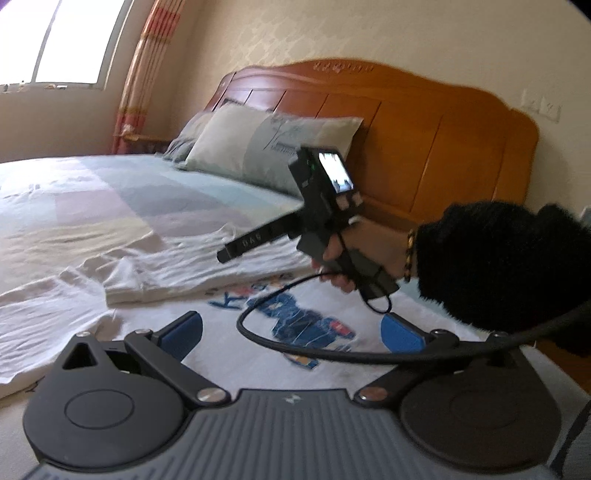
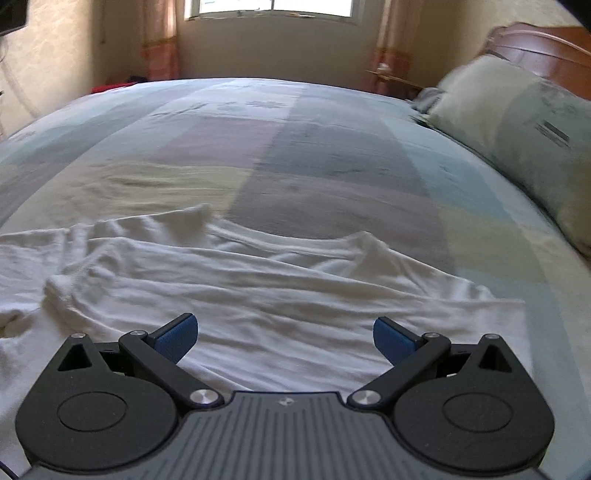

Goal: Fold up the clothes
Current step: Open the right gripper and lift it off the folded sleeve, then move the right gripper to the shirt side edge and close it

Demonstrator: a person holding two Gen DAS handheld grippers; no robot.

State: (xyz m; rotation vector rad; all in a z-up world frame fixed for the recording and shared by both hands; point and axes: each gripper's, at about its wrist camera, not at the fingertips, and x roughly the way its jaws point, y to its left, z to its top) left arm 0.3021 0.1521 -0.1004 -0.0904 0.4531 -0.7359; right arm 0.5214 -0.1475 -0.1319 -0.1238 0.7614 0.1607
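**White tee spread on the bed, both claws wide apart**

Across the lower half of both views we've got a white T-shirt (image 2: pixel 258 295) lying crumpled on the bed (image 2: pixel 332 155), which has a pastel patchwork sheet in blocks of lilac, pale yellow and light blue. In the left wrist view the shirt (image 1: pixel 229 354) shows a cartoon print (image 1: pixel 306 317) in blue and red near the centre of the frame, and one sleeve (image 1: pixel 129 284) is folded in over the body at centre left.

Our left gripper (image 1: pixel 291 330) sits at the bottom of its frame with the blue pads (image 1: pixel 184 332) spread far apart, nothing between them, hovering over the printed part. A black cable (image 1: pixel 295 350) loops across the frame just in front of it.

Centre right of that same view we can see the right gripper (image 1: pixel 229 251) from the side, held in a hand (image 1: pixel 343 258) with a fuzzy black sleeve (image 1: pixel 498 266) and a beaded bracelet (image 1: pixel 409 254). Its little screen (image 1: pixel 338 171) is lit up. The whole thing is up above the shirt, not touching it.

From the right wrist view, that gripper (image 2: pixel 284 338) also has its blue pads (image 2: pixel 177 338) opened wide with nothing held, shirt fabric showing below and between them.

Upper right in both views there's a pale green pillow (image 2: pixel 524 147) against the wooden headboard (image 1: pixel 406 147). A window (image 2: pixel 273 7) with orange-striped curtains (image 1: pixel 147 74) sits at the top; the picture is a bit motion-blurred.
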